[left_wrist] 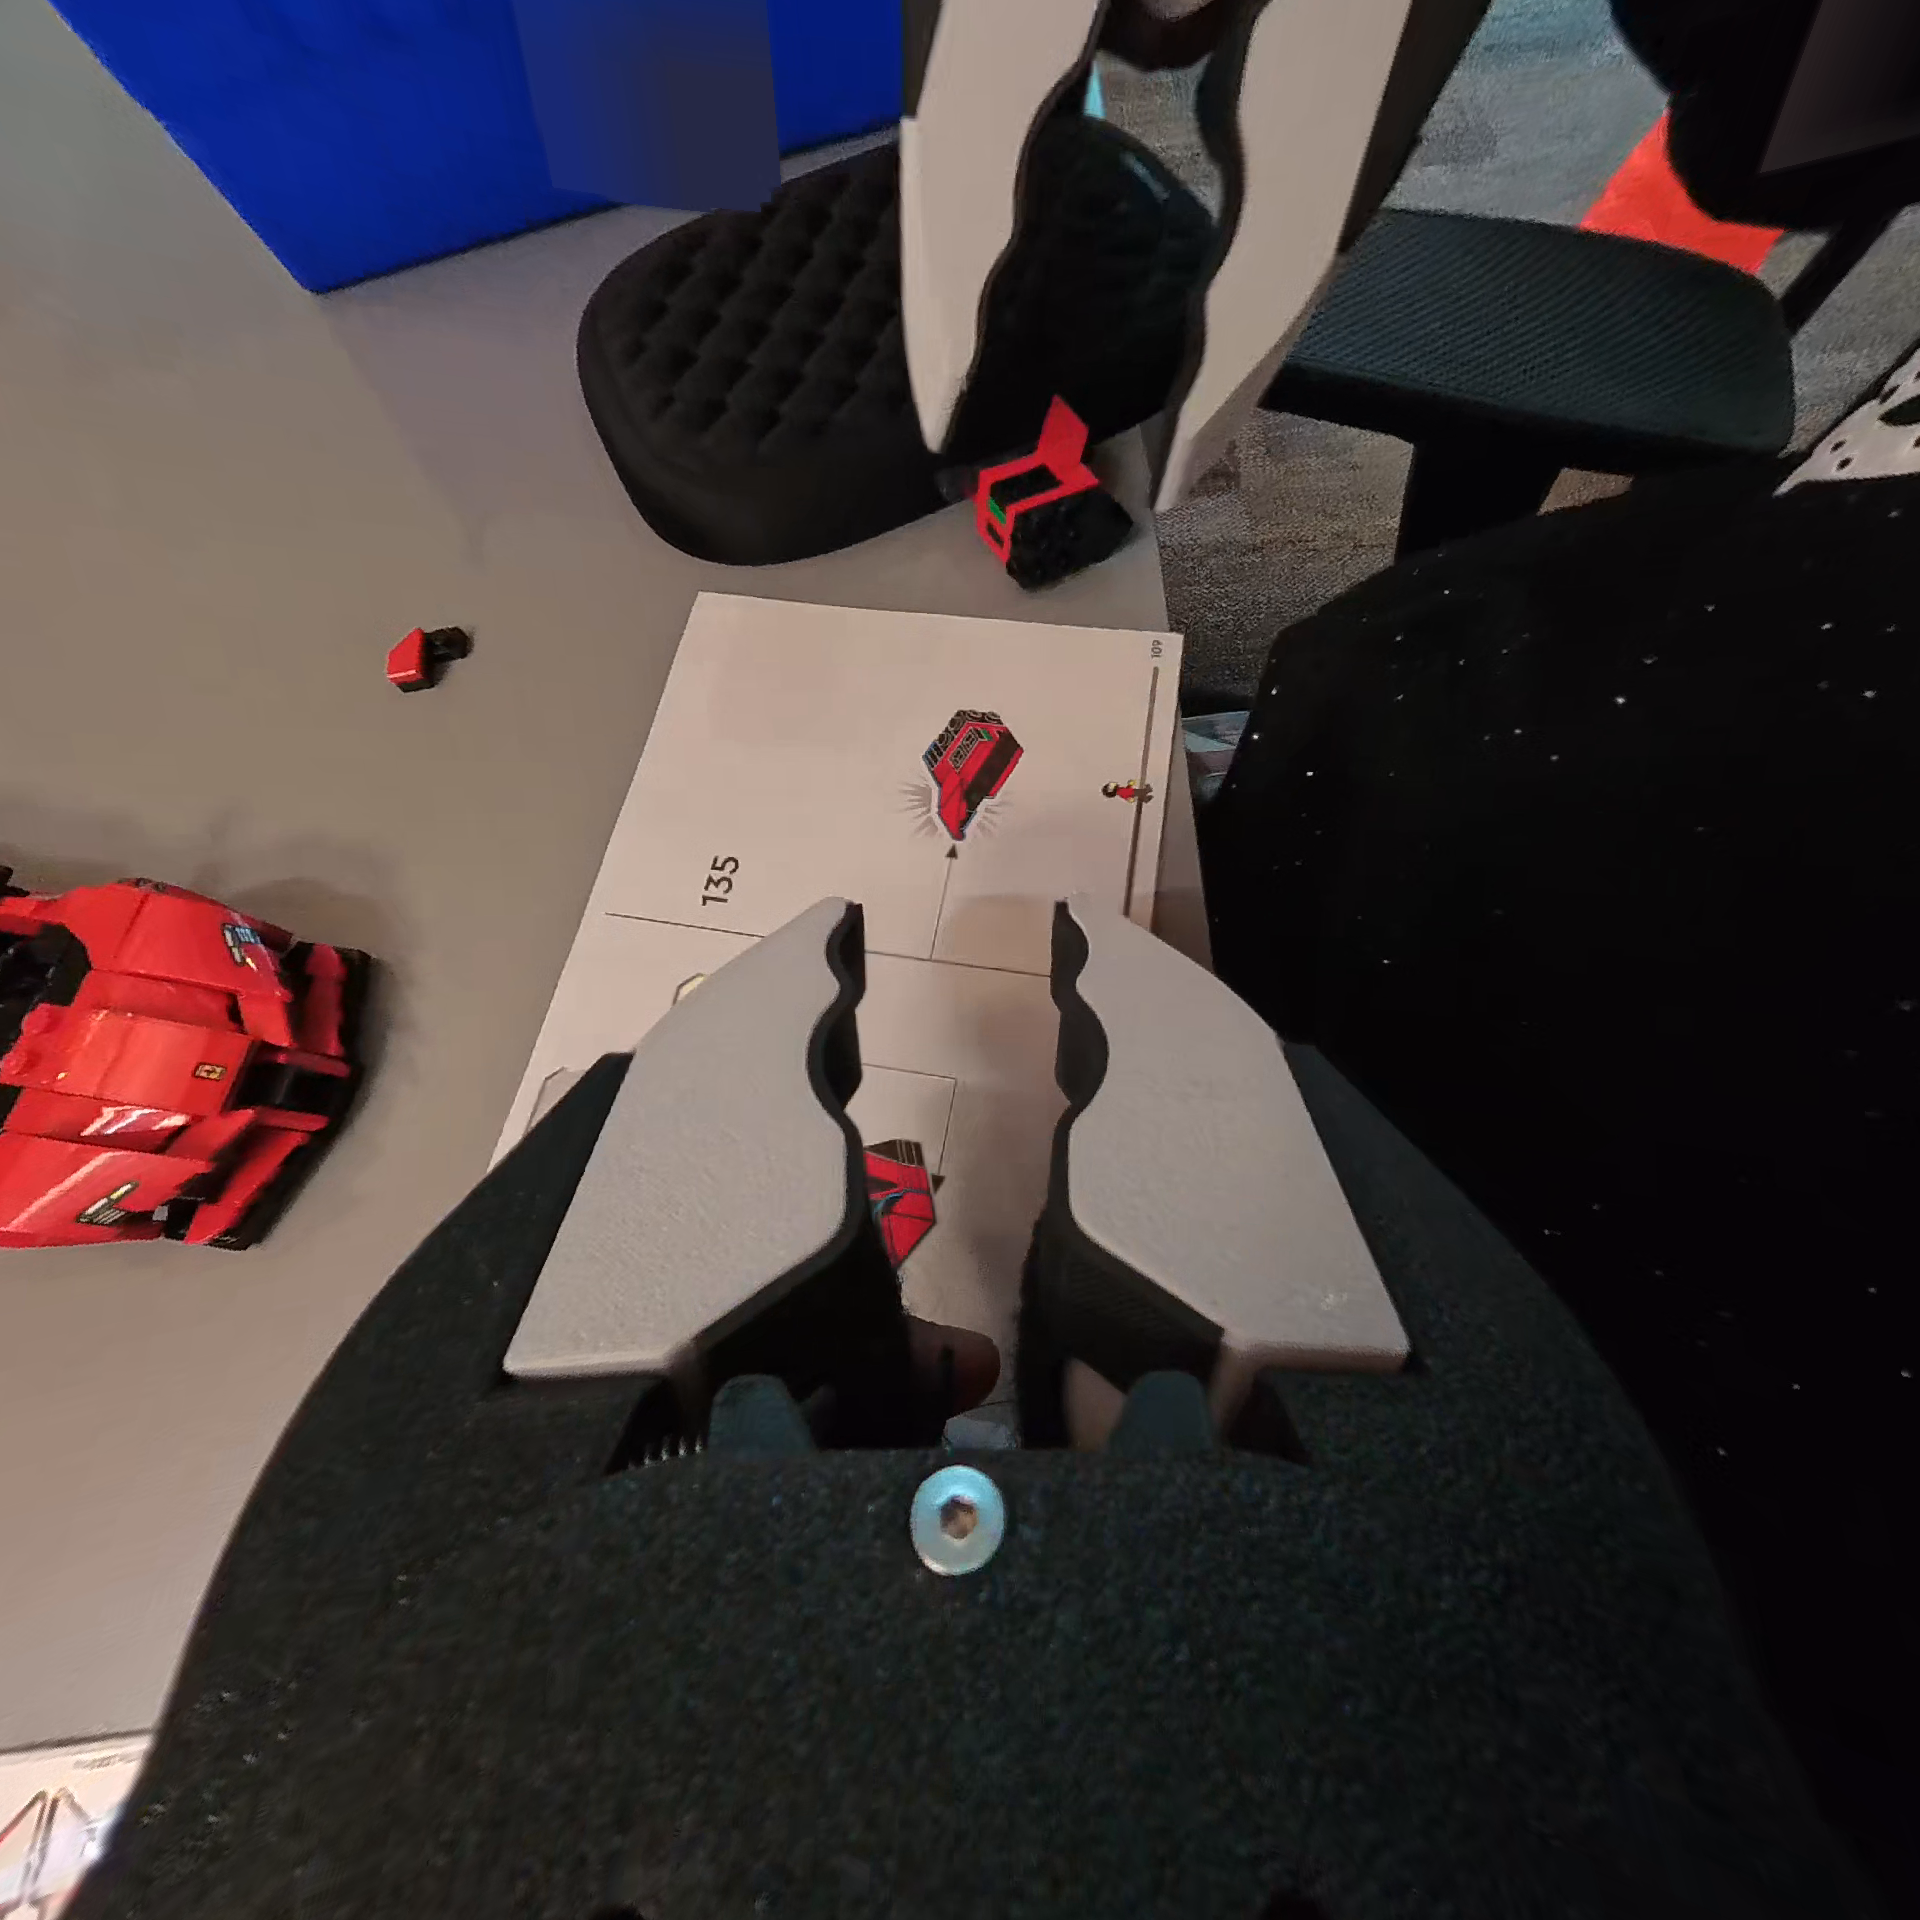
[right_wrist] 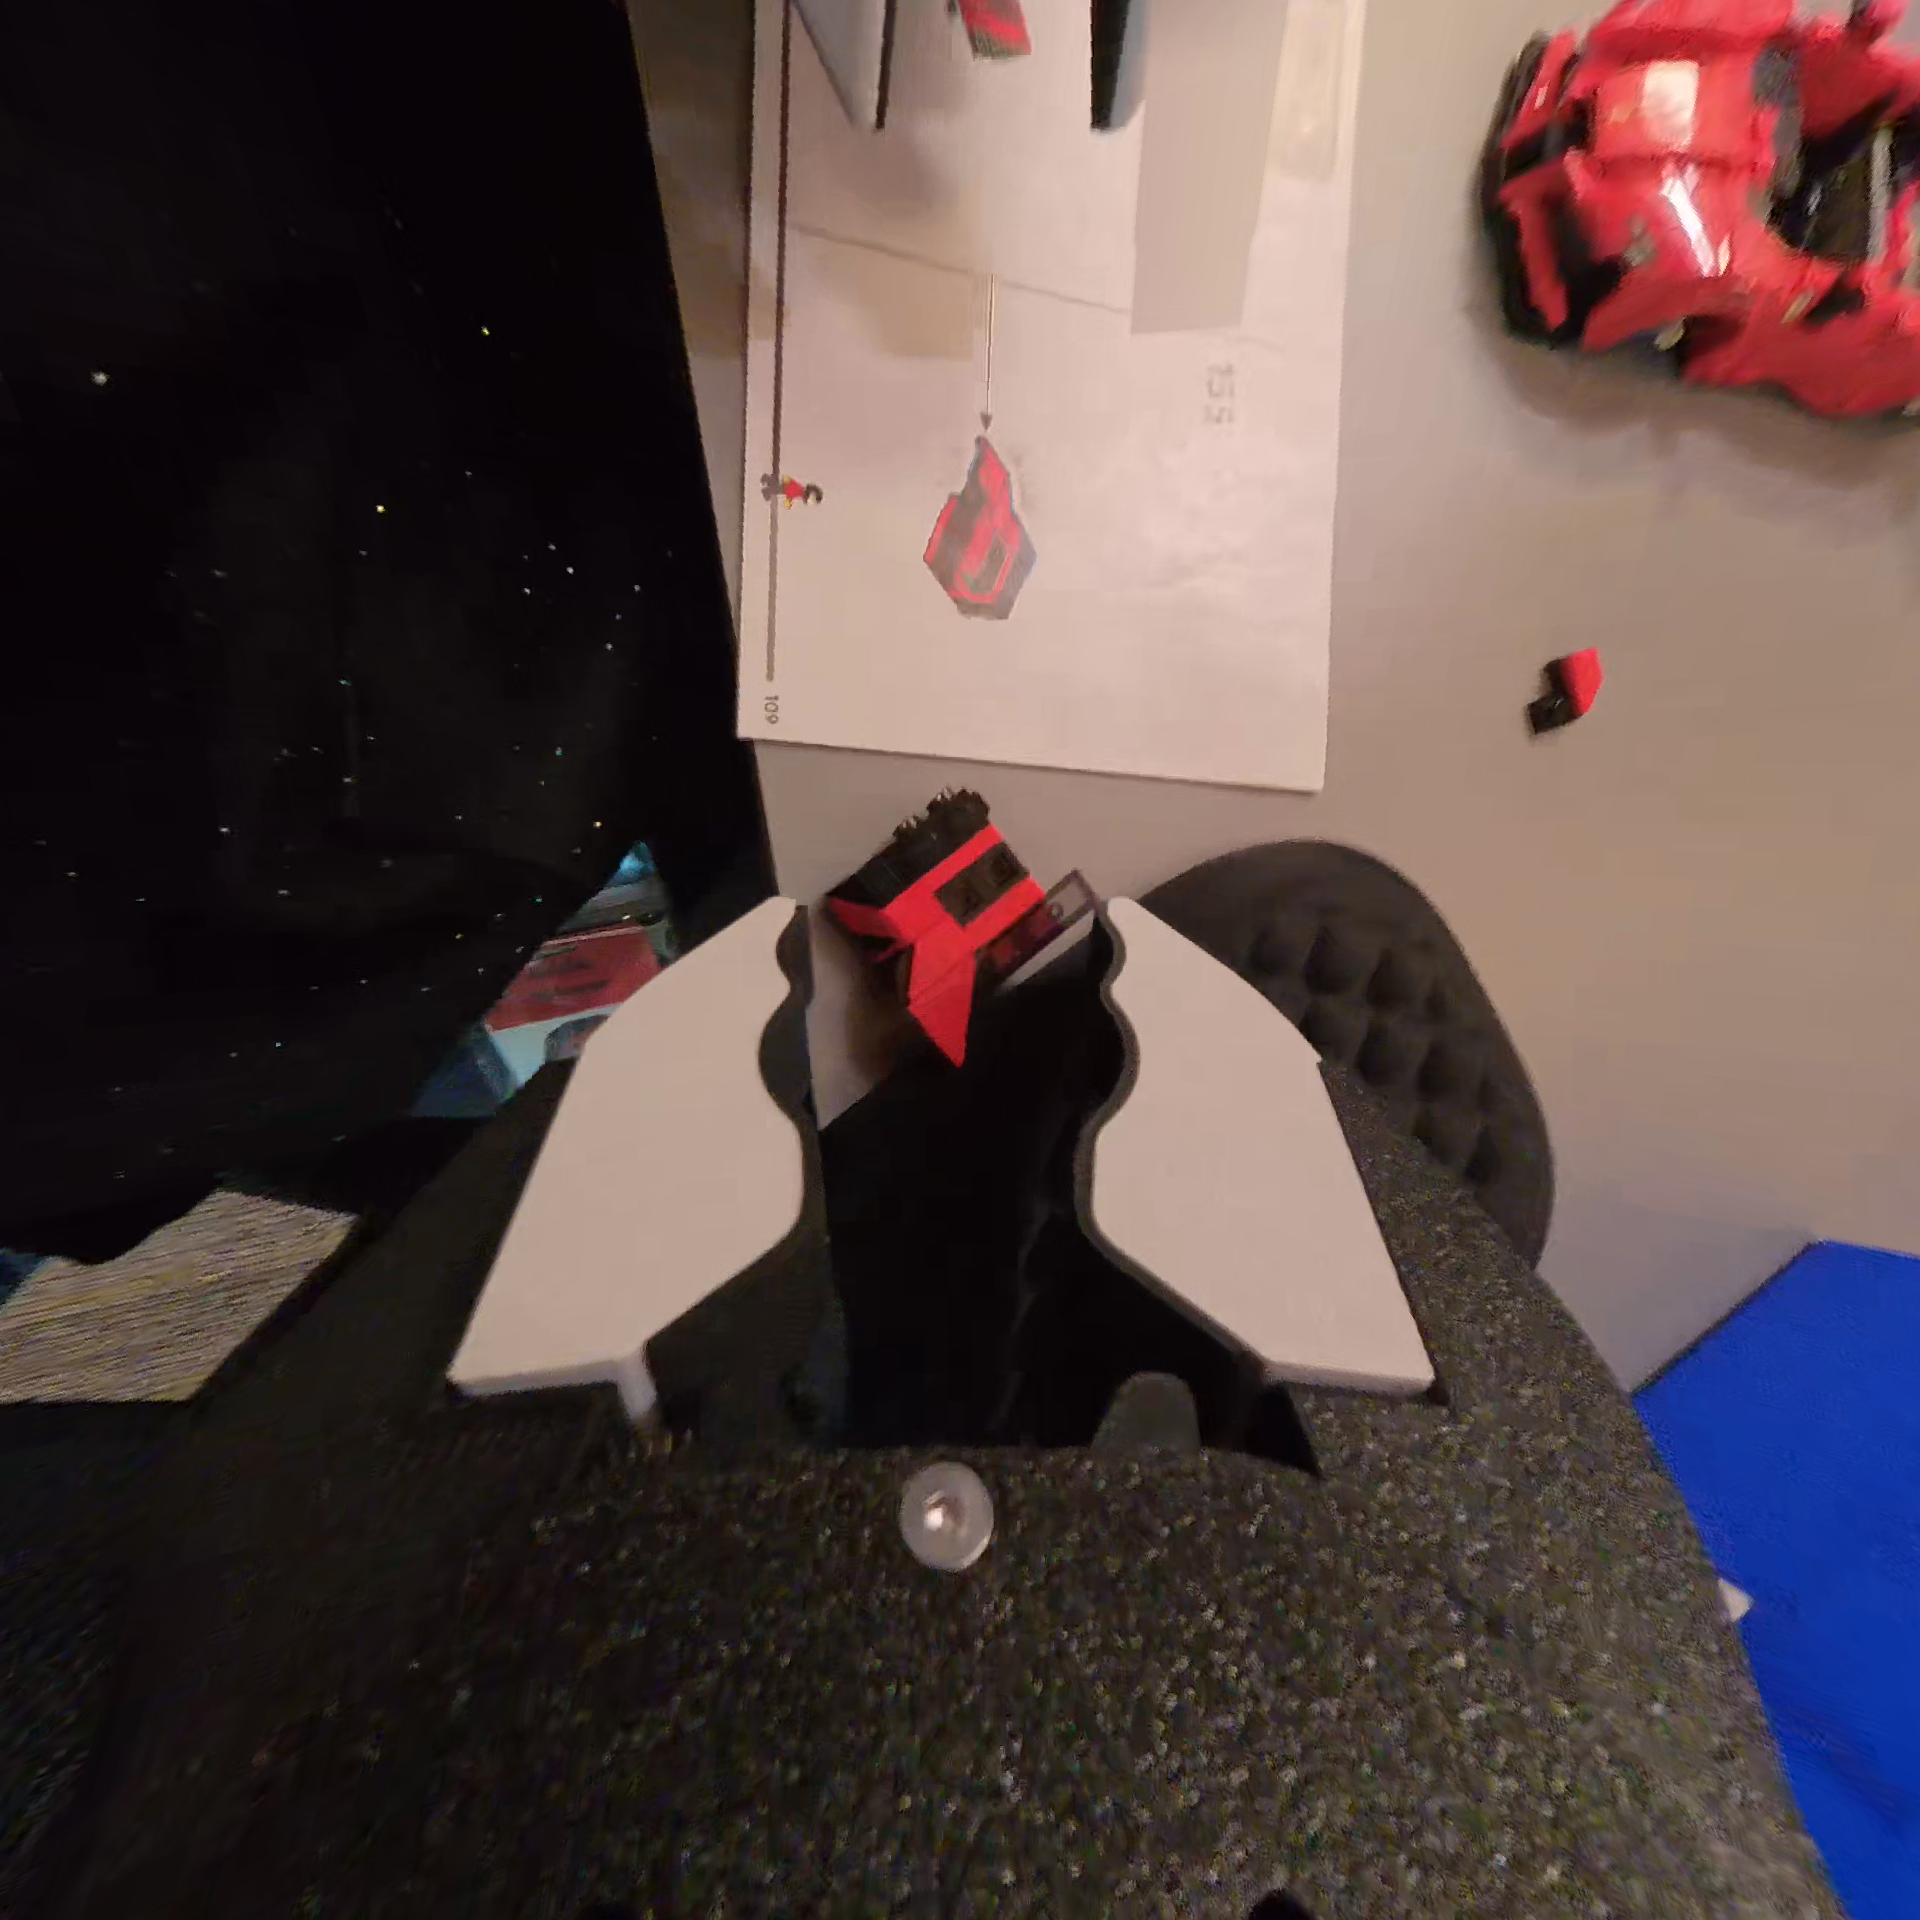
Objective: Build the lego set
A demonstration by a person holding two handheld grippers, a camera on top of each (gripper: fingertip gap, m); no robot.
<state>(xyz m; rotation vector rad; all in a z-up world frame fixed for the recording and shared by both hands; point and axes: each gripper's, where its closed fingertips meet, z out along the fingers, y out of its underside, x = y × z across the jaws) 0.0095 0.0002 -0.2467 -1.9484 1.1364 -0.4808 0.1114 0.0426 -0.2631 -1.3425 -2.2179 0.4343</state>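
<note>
Red car [left_wrist: 156, 1060] largely built; sub-assembly [left_wrist: 1044, 509] and small piece [left_wrist: 426, 657] loose on table [left_wrist: 312, 499], unattached; left gripper [left_wrist: 956, 935] and right gripper [right_wrist: 945, 925] spread, empty.

Grey matte surface [left_wrist: 260, 499] occupying the left and centre of the left wrist view, its edge running along the right side. A blue box-like object [left_wrist: 436, 125] stands at the far end of the surface; in the right wrist view it appears at lower right. A black cushioned pad [left_wrist: 748, 384] with a dimpled top lies on the surface near the edge. Beyond the edge: a black mesh office chair seat [left_wrist: 1538, 332] and mottled grey carpet [left_wrist: 1288, 488] on the floor. A dark, speckled fabric mass [left_wrist: 1558, 831] fills the right side. Lighting is dim and indoor, casting soft shadows.
</note>
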